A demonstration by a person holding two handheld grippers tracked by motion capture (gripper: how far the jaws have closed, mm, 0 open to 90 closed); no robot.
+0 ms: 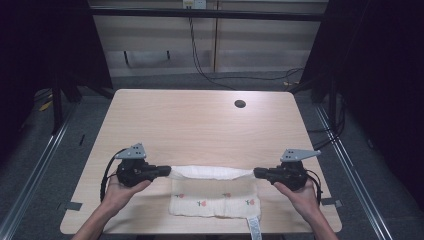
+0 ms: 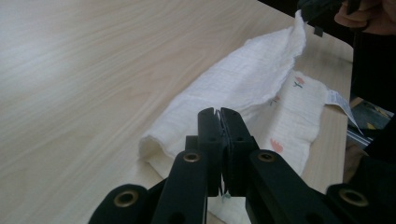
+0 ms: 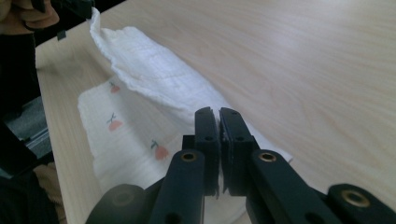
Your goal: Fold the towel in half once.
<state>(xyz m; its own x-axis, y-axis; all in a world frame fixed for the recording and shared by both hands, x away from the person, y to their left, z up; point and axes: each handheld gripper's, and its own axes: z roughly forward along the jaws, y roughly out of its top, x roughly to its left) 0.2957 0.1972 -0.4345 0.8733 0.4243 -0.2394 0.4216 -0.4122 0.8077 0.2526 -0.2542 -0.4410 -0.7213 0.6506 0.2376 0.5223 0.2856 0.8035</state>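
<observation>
White cloth (image 1: 212, 192) with small printed flowers is laid at the near edge of the counter (image 1: 200, 120), long axis running left to right. Its far edge is lifted and held taut between the two grippers. Left gripper (image 1: 167, 171) is clamped on the left corner, right gripper (image 1: 256, 173) on the right corner; both are equally near. The lower layer is spread toward the person, a fold toward it being judged next.

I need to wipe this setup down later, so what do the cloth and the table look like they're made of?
The cloth looks like soft woven cotton gauze: matte white, crinkled weave, small printed red flowers, a sewn-in label. The table seems to be light wood-grain laminate, smooth with a faint sheen; solid wood can't be ruled out.
</observation>
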